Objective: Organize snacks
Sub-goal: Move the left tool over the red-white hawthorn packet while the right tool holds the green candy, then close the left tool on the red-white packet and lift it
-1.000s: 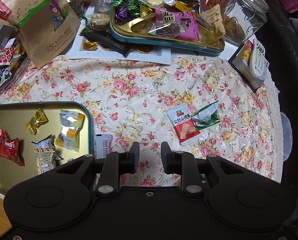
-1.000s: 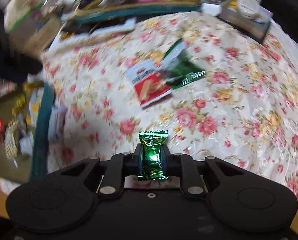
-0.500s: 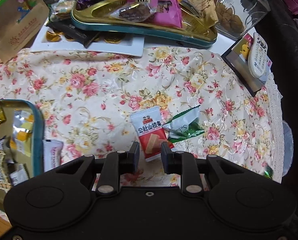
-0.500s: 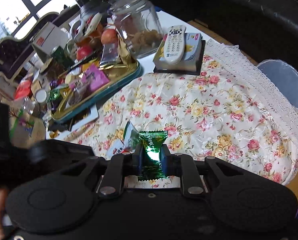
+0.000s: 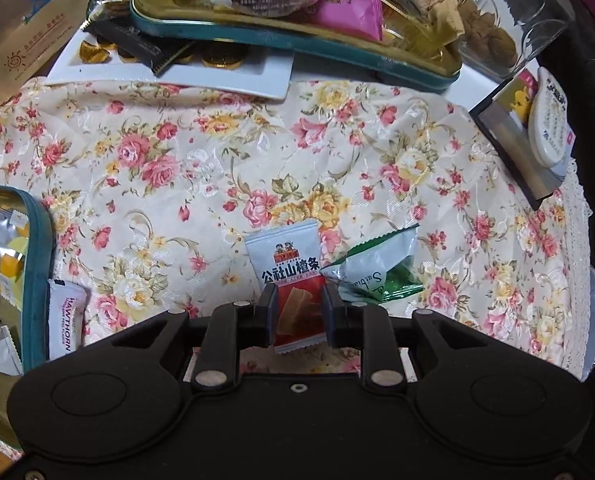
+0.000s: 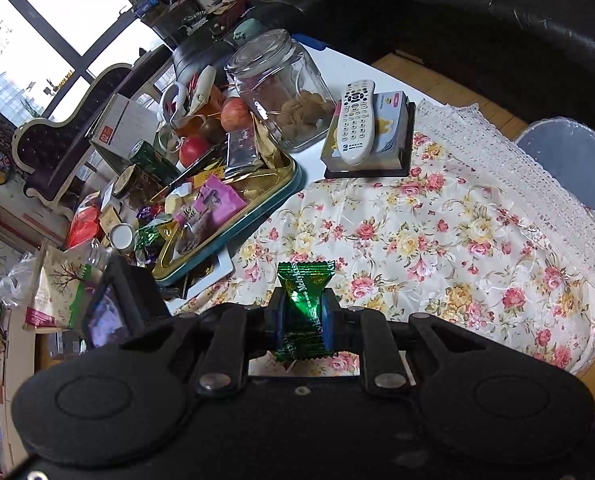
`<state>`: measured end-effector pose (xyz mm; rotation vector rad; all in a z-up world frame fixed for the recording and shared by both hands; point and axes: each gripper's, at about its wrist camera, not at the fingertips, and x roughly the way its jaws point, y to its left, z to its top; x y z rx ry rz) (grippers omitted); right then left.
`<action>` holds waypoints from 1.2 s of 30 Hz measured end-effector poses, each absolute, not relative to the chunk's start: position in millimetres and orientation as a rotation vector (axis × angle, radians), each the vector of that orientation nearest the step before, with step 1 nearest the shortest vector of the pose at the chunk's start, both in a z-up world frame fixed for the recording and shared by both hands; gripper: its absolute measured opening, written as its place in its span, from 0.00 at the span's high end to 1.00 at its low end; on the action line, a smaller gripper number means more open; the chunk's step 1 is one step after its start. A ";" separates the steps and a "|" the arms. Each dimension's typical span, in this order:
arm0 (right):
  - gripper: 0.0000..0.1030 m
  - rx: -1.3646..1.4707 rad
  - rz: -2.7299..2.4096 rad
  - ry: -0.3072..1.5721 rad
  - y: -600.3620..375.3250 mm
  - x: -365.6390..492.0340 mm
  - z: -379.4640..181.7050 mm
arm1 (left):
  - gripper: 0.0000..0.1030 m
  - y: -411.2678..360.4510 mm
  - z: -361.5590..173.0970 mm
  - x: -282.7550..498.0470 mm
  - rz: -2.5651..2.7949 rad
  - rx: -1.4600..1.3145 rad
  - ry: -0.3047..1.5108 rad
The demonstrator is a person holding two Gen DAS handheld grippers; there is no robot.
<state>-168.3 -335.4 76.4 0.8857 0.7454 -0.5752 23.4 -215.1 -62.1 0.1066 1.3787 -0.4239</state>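
Observation:
A red and white hawthorn snack packet (image 5: 287,264) lies on the floral tablecloth. My left gripper (image 5: 299,308) is open and its fingers straddle the packet's red lower end. A green and white packet (image 5: 377,272) lies just right of it. A white "Hawthorn" packet (image 5: 65,320) lies beside the gold tray with a teal rim (image 5: 37,276) at the left, which holds several sweets. My right gripper (image 6: 303,312) is shut on a green foil candy (image 6: 305,304) and holds it above the cloth.
A bigger gold tray (image 5: 297,36) piled with snacks stands at the back, over a white plate (image 5: 225,76) of gold coins. A glass biscuit jar (image 6: 281,88) and a remote (image 6: 355,120) on a box stand at the back right. A paper bag (image 5: 21,28) is back left.
My left gripper moved forward and right until the red and white packet came between its fingers. My right gripper lifted and swung with the green candy held.

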 end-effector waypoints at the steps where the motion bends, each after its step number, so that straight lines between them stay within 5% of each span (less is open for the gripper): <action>1: 0.81 0.890 -0.580 0.743 -336.3 -168.9 76.4 | 0.68 -216.4 -64.2 23.2 -0.421 0.109 1.384; 30: 0.81 0.936 -0.580 0.721 -341.2 -178.0 78.4 | 0.55 -242.3 -72.1 18.0 -0.372 0.203 1.264; 33: 0.81 0.938 -0.576 0.717 -341.4 -178.9 79.7 | 0.55 -237.0 -71.1 22.0 -0.367 0.168 1.281; 36: 0.81 0.942 -0.573 0.717 -342.1 -179.6 79.6 | 0.69 -232.3 -69.2 23.4 -0.354 0.157 1.291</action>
